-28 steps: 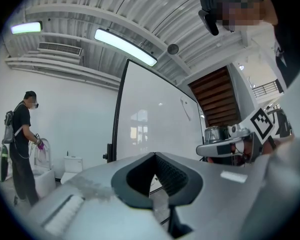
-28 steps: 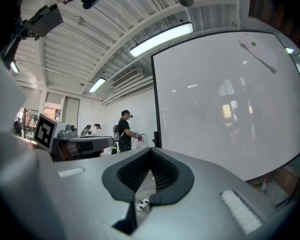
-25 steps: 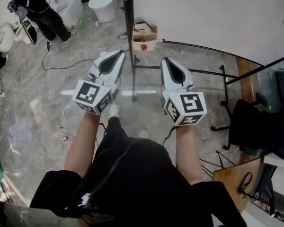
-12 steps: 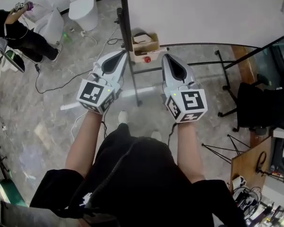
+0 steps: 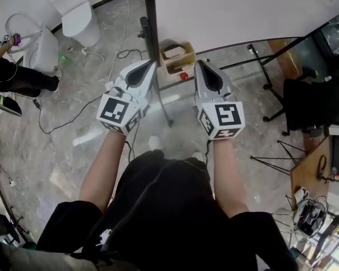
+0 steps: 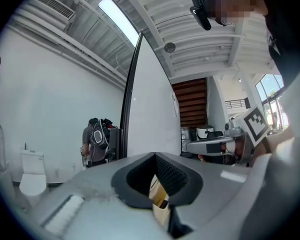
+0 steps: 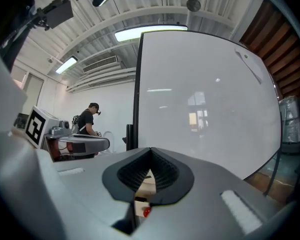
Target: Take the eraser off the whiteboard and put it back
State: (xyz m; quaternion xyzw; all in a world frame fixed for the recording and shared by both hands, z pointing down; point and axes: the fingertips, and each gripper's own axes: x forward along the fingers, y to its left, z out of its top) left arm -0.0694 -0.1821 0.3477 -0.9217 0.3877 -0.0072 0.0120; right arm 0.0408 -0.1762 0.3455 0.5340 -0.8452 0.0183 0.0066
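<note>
The whiteboard (image 5: 243,10) stands ahead on a black frame (image 5: 150,16); it also fills the right gripper view (image 7: 205,94) and shows edge-on in the left gripper view (image 6: 150,114). A small slim grey thing (image 7: 250,64) is stuck high on the board; I cannot tell whether it is the eraser. My left gripper (image 5: 148,64) is held level just left of the frame post, jaws shut, nothing in them. To the post's right my right gripper (image 5: 199,64) is level too, shut and empty. Both point at the board's foot.
A cardboard box (image 5: 176,58) with a red thing (image 5: 183,75) beside it sits on the floor at the stand's base. Cables (image 5: 62,109) trail across the floor on the left. A toilet (image 5: 76,16) and a person (image 5: 11,75) are far left. A black chair (image 5: 316,103) and wooden table (image 5: 308,171) stand right.
Both grippers have moved toward the whiteboard's stand, still shut and side by side. The box now lies between their tips, and the person at far left has slid toward the picture's edge.
</note>
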